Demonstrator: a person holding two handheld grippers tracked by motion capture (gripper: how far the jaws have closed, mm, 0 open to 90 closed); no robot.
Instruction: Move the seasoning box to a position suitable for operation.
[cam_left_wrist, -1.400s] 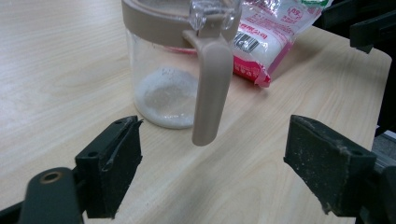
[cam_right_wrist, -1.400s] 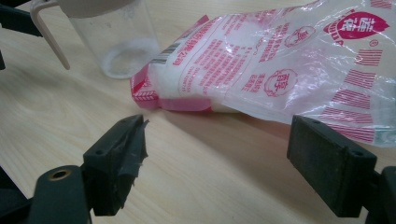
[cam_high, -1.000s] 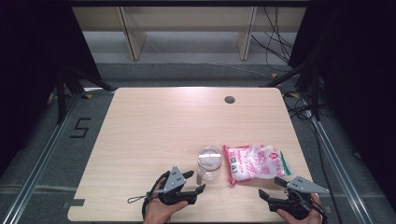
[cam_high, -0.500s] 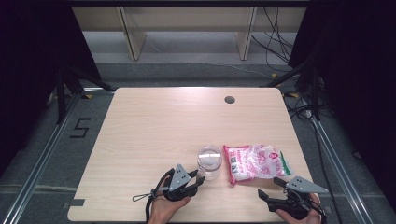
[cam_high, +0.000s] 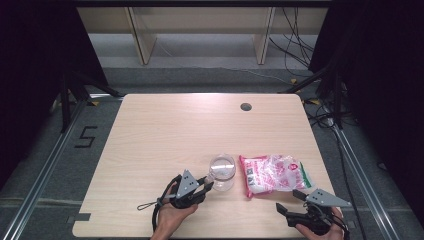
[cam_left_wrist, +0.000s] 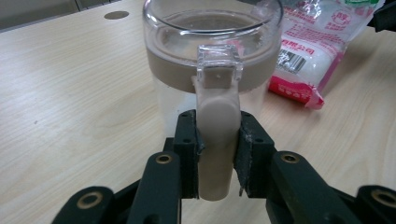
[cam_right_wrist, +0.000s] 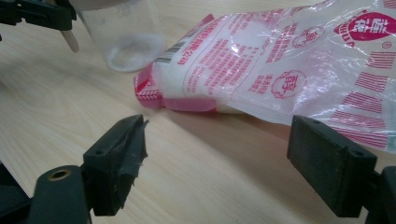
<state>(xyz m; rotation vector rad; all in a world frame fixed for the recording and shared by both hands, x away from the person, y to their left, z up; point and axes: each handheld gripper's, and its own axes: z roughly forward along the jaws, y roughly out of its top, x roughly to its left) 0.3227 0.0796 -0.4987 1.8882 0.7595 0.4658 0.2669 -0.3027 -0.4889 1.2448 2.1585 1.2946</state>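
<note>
A clear plastic jar (cam_high: 222, 171) (cam_left_wrist: 205, 70) with a beige collar and lid latch stands upright near the table's front. My left gripper (cam_high: 206, 184) (cam_left_wrist: 217, 147) is shut on the jar's beige latch tab (cam_left_wrist: 217, 140). To the jar's right lies a clear bag printed in pink and red (cam_high: 274, 174) (cam_right_wrist: 275, 65), holding white grains. My right gripper (cam_high: 287, 201) (cam_right_wrist: 229, 163) is open just in front of the bag, with nothing between its jaws. The jar's base (cam_right_wrist: 128, 42) shows in the right gripper view at upper left.
The wooden table (cam_high: 175, 135) has a round cable hole (cam_high: 245, 106) at the back right. Its front edge runs close under both hands. Cables (cam_high: 295, 50) and shelf legs stand on the floor beyond the table.
My left gripper has moved right and up to the jar and closed on its latch tab. My right gripper has shifted slightly, still open.
</note>
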